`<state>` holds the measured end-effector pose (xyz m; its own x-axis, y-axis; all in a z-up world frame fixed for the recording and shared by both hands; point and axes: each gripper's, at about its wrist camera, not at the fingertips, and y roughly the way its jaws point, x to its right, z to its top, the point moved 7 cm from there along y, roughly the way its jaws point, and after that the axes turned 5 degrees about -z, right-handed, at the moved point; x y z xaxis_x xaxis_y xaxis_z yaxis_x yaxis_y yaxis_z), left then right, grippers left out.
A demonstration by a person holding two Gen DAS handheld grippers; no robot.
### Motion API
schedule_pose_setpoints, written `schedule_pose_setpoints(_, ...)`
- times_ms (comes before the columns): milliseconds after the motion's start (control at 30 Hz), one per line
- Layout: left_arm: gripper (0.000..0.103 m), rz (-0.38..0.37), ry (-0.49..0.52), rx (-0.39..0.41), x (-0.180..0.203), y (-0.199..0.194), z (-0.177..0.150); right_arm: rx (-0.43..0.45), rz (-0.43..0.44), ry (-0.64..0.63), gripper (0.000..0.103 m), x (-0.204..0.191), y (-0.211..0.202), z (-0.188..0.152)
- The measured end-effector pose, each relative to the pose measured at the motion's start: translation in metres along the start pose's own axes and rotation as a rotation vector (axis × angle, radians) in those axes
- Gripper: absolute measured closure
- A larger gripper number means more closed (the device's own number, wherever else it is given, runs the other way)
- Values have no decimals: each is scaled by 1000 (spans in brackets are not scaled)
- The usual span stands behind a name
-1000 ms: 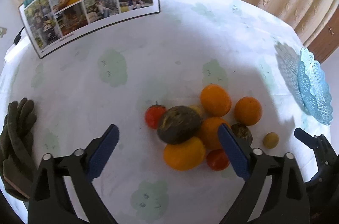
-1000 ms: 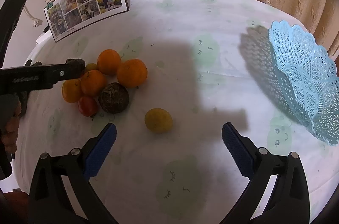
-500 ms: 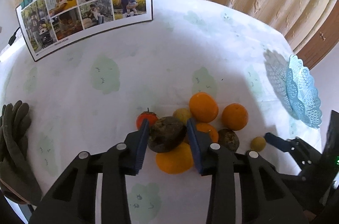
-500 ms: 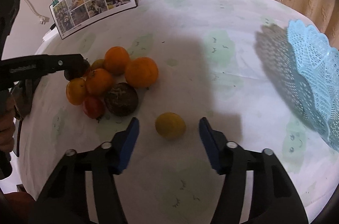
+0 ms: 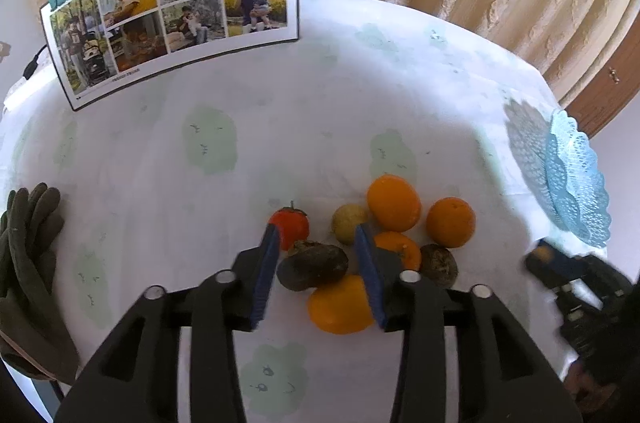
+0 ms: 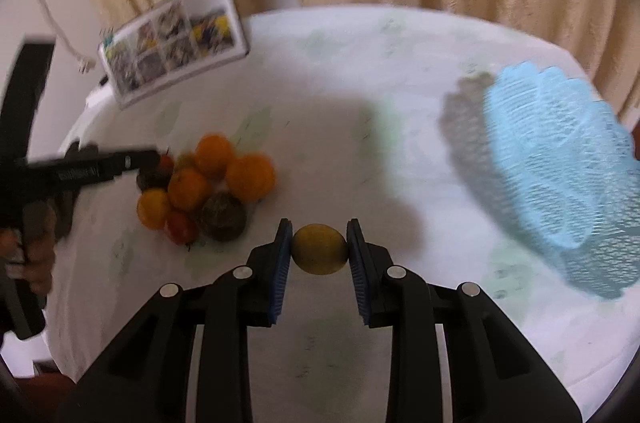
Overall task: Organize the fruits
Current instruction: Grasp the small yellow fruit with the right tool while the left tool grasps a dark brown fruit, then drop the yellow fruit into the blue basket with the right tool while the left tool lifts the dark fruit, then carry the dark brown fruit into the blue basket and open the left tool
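A pile of fruit lies on the white tablecloth: oranges (image 5: 394, 203), a red persimmon (image 5: 290, 225), a small yellow-green fruit (image 5: 348, 228) and dark brown fruits. My left gripper (image 5: 316, 265) is shut on one dark brown fruit (image 5: 312, 265) and holds it over the pile. My right gripper (image 6: 319, 249) is shut on a small yellow fruit (image 6: 319, 249) above the table, right of the pile (image 6: 208, 183). The light blue lattice basket (image 6: 560, 159) stands to the right; it also shows in the left wrist view (image 5: 576, 179).
A clipped photo board (image 5: 172, 11) stands at the table's back. A dark green glove (image 5: 28, 263) lies at the left edge. Beige curtains hang behind the round table (image 5: 280, 127).
Both grippers closed: the left onto the dark brown fruit and lifted it, the right onto the yellow fruit and raised it off the table.
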<state>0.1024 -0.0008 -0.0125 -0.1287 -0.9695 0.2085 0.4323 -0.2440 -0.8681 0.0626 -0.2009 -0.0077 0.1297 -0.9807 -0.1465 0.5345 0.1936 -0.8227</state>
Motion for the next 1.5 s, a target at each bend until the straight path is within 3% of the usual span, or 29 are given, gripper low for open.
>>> schedule_pose_setpoints(300, 52, 1, -67, -19, -16, 0, -10, 145, -161, 168, 75, 90, -46, 28)
schedule_pose_setpoints(533, 49, -15, -95, -18, -15, 3, -16, 140, -245, 224, 73, 134, -47, 23)
schedule_pose_setpoints(567, 49, -19, -101, -18, -15, 4, -16, 140, -251, 232, 66, 139, -49, 20)
schedule_pose_setpoints(633, 49, -34, -120, -22, -14, 7, -15, 148, -256, 245, 56, 144, -52, 18)
schedule_pose_setpoints(900, 47, -71, -194, -17, -12, 20, -13, 161, -246, 230, 56, 143, -59, 10)
schedule_pose_setpoints(1000, 57, -90, -220, -14, -13, 22, -10, 160, -244, 224, 56, 143, -61, 7)
schedule_pose_setpoints(1300, 60, -76, -224, -3, -5, 7, -14, 181, -227, 238, 56, 152, -71, 5)
schedule_pose_setpoints(1500, 60, -80, -138, 39, 34, -14, 3, 197, -217, 255, 55, 162, -78, 0)
